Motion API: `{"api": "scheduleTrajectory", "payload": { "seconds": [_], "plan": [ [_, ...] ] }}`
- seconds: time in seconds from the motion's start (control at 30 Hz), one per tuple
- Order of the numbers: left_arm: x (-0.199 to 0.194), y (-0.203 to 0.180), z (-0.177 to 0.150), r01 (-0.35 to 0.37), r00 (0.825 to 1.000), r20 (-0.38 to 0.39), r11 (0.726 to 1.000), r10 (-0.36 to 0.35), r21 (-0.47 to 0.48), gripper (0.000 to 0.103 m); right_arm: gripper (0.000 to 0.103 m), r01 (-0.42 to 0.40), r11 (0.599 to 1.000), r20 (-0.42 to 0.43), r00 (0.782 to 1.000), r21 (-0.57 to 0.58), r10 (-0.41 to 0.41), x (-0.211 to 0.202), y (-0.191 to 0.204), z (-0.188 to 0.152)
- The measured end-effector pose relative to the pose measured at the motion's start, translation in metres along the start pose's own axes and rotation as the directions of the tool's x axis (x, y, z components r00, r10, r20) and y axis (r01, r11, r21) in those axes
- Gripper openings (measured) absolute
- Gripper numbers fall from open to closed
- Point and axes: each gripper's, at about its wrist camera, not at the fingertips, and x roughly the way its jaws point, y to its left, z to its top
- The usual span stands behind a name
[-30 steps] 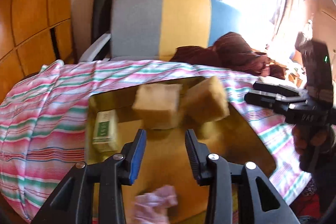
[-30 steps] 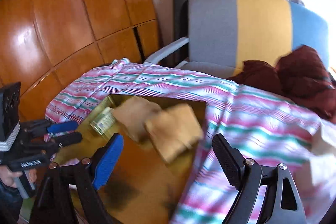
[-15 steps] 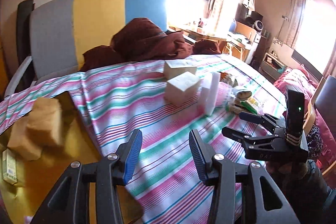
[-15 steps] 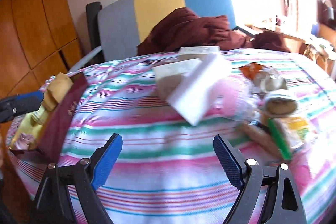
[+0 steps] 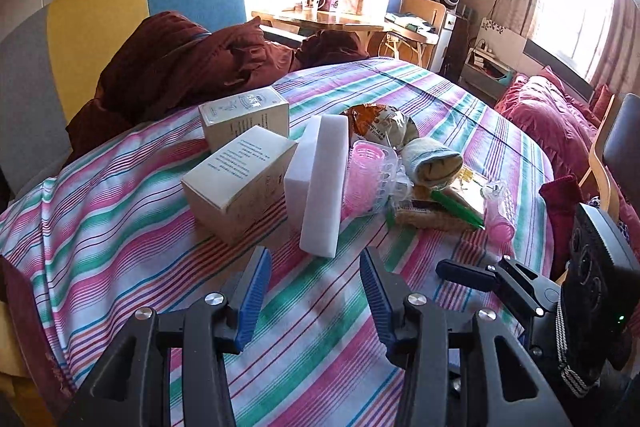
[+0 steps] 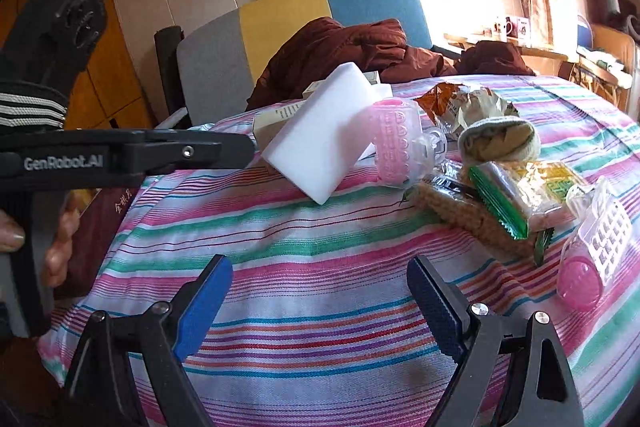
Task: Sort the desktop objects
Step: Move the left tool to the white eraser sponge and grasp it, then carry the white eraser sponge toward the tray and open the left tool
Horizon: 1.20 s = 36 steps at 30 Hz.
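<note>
— Which of the pile is nearest you?

— The white block (image 5: 320, 183), straight ahead of my left gripper (image 5: 316, 291), long axis running away from me, leaning on the box (image 5: 240, 183). My right gripper (image 6: 320, 303) sits further right, nearer the snacks (image 6: 492, 203).

— Holding anything?

— No, both are spread wide and empty.

— What's underneath?

— A striped cloth (image 5: 132, 227), slightly rumpled, with a sunlit room beyond.

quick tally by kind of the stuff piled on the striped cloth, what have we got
Cardboard boxes: 2
White foam blocks: 2, leaning together
Pink hair rollers in clear cases: 2
Rolled socks: 1
Snack packets: about 4; they overlap, so the count is uncertain
Total: about 11
</note>
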Motion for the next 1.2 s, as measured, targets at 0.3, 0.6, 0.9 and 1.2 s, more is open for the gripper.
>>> {"api": "scheduleTrajectory", "payload": {
  "seconds": [0.3, 0.6, 0.9, 1.2],
  "plan": [
    [0.032, -0.003, 0.008, 0.012, 0.999, -0.031, 1.000, -0.012, 0.010, 0.047, 0.092, -0.060, 0.997, 0.006, 0.998, 0.058, 0.059, 0.003, -0.007, -0.001],
    [0.029, 0.000, 0.002, 0.029, 1.000, 0.000, 1.000, -0.029, -0.011, 0.020, 0.093, -0.076, 0.995, 0.007, 0.997, 0.064, 0.075, 0.005, -0.008, -0.002],
    [-0.015, 0.026, -0.043, 0.113, 0.993, 0.035, 0.976, -0.108, -0.185, 0.020, 0.095, -0.072, 0.996, -0.003, 0.997, 0.057, 0.072, 0.006, -0.006, -0.003],
    [-0.052, 0.034, -0.106, 0.233, 0.972, 0.043, 0.906, -0.233, -0.354, 0.020, 0.095, -0.045, 0.998, -0.018, 0.999, 0.037, 0.045, 0.006, -0.002, -0.003]
  ]
}}
